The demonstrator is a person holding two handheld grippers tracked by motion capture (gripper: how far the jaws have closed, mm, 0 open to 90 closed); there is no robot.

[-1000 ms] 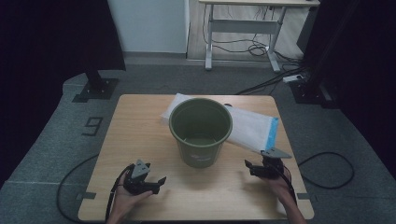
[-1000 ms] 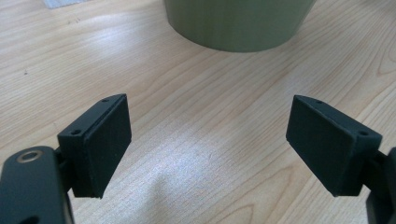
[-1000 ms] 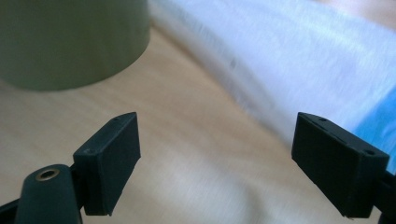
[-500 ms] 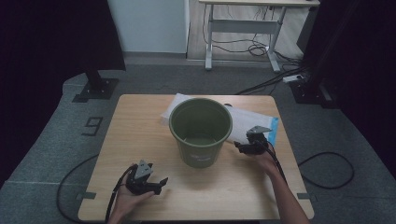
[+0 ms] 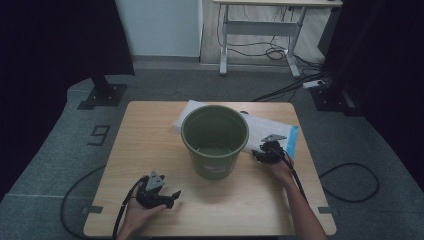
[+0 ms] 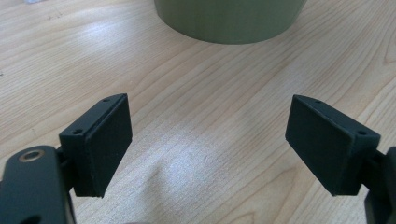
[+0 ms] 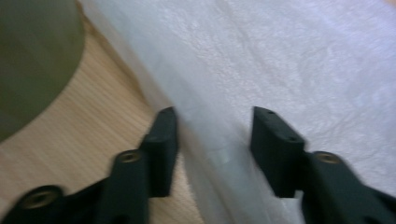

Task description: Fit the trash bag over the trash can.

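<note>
A dark green bucket (image 5: 215, 140) stands upright in the middle of the wooden table (image 5: 150, 130). Behind it and to its right lies a flat white plastic bag (image 5: 280, 132) with a blue end. My right gripper (image 5: 257, 155) rests at the bag's near edge, just right of the bucket. In the right gripper view its jaws (image 7: 212, 135) straddle the bag's folded edge (image 7: 280, 60); they have just been closing, and a gap still shows. The bucket wall (image 7: 28, 60) lies to their left. My left gripper (image 5: 167, 197) rests near the front left, open and empty (image 6: 208, 140), facing the bucket's base (image 6: 229, 18).
Cables trail from both grippers off the table's front edge. On the grey floor are a black stand base (image 5: 102, 95) at the left, a "9" marking (image 5: 100, 134), and a white desk frame (image 5: 260, 40) with loose cables at the back.
My right gripper moved from the front right corner forward and left to the bag's edge beside the bucket, and its jaws narrowed. My left gripper stayed put.
</note>
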